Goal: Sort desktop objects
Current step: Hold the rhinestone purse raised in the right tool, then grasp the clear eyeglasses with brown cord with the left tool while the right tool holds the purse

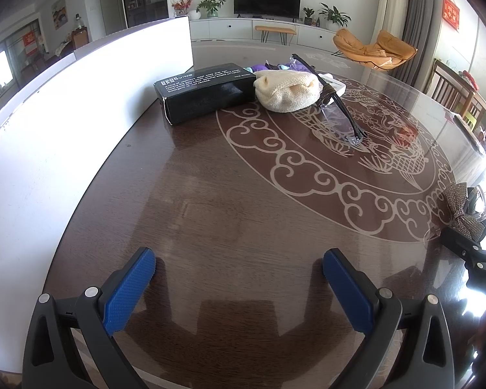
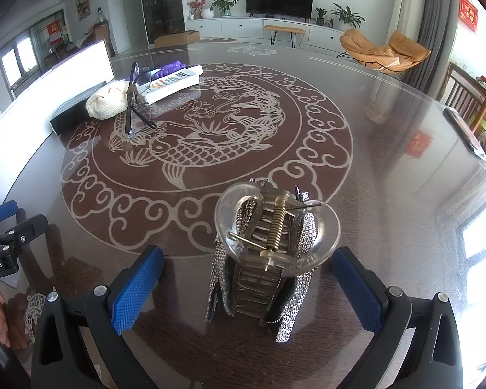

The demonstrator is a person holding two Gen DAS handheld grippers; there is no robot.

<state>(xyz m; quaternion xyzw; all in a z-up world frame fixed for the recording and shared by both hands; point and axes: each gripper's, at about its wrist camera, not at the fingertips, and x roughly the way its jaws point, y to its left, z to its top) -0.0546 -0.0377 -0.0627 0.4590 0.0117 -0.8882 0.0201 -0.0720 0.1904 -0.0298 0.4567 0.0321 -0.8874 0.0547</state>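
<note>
My right gripper (image 2: 248,283) is spread wide, its blue pads (image 2: 136,287) on either side of the rhinestone hair claw (image 2: 265,259) without touching it; the claw stands on the glass-topped table (image 2: 388,162) between them, spring end up. My left gripper (image 1: 239,287) is likewise spread (nothing between its fingers), low over bare tabletop. Farther off near the white board (image 1: 81,97) lie a black box (image 1: 204,92), a cream knitted pouch (image 1: 286,92) touching it, and clear glasses (image 1: 337,110) leaning against the pouch. Behind them, a white tube (image 2: 171,82) and something purple (image 2: 168,66).
</note>
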